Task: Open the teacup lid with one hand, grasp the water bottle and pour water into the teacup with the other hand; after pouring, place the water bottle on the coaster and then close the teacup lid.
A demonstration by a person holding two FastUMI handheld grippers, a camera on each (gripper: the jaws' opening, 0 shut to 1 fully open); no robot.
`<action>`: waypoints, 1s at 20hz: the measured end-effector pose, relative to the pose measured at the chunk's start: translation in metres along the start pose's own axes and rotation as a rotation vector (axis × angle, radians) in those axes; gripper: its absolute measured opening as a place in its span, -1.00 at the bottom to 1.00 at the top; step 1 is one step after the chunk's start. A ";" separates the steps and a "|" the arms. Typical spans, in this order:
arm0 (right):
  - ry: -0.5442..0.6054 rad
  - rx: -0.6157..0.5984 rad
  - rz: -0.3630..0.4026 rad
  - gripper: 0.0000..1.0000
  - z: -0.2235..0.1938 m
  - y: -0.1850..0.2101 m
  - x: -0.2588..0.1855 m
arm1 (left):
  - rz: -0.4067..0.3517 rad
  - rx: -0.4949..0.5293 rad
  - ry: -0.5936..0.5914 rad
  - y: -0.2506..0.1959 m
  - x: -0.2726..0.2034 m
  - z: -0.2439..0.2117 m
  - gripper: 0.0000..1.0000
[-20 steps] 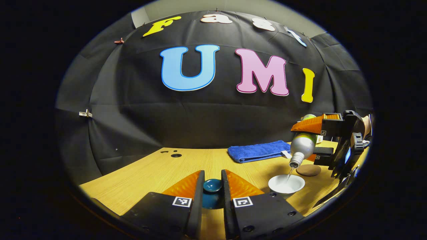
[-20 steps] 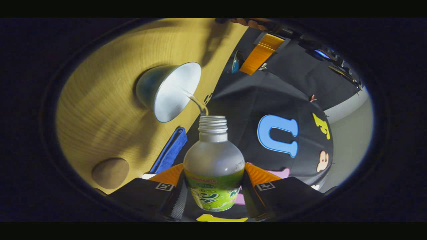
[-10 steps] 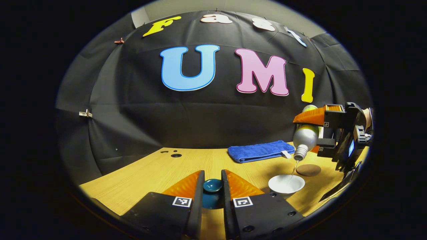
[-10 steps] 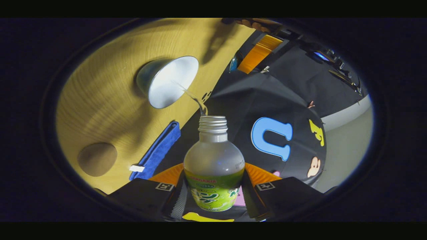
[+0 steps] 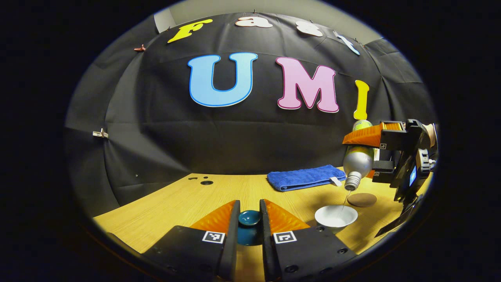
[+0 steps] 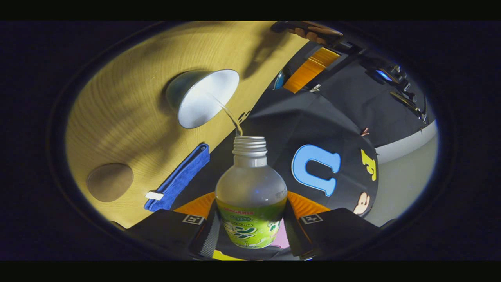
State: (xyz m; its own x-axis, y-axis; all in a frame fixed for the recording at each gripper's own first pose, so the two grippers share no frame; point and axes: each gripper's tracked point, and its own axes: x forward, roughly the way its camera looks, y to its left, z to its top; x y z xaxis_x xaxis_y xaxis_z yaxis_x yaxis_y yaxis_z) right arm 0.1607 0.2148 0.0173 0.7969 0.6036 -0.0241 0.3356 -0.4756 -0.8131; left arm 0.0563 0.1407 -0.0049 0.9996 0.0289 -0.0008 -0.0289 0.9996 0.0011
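My right gripper (image 6: 250, 219) clamps the tilted water bottle (image 6: 250, 196); drifting from the teacup (image 6: 203, 98) at eleven o'clock spills, left gripper (image 5: 249, 223) pinching the lid (image 5: 249, 217).

L gripper (image 5: 249, 219) low, level, fingers nearly closed; R gripper (image 6: 250, 219) raised, tipped downward, clamped.

left view level, right view inverted, both showing teacup (image 5: 336, 216)
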 end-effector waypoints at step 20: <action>-0.007 -0.036 0.017 0.47 0.007 0.004 0.001 | -0.001 0.000 0.000 0.001 0.000 0.000 -0.39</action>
State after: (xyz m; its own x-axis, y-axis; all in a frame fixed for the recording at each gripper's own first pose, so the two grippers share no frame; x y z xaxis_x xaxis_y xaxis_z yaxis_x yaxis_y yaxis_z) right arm 0.1597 0.2181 0.0104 0.7995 0.5992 -0.0418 0.3396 -0.5084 -0.7913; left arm 0.0565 0.1414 -0.0050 0.9996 0.0279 -0.0012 -0.0279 0.9996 0.0012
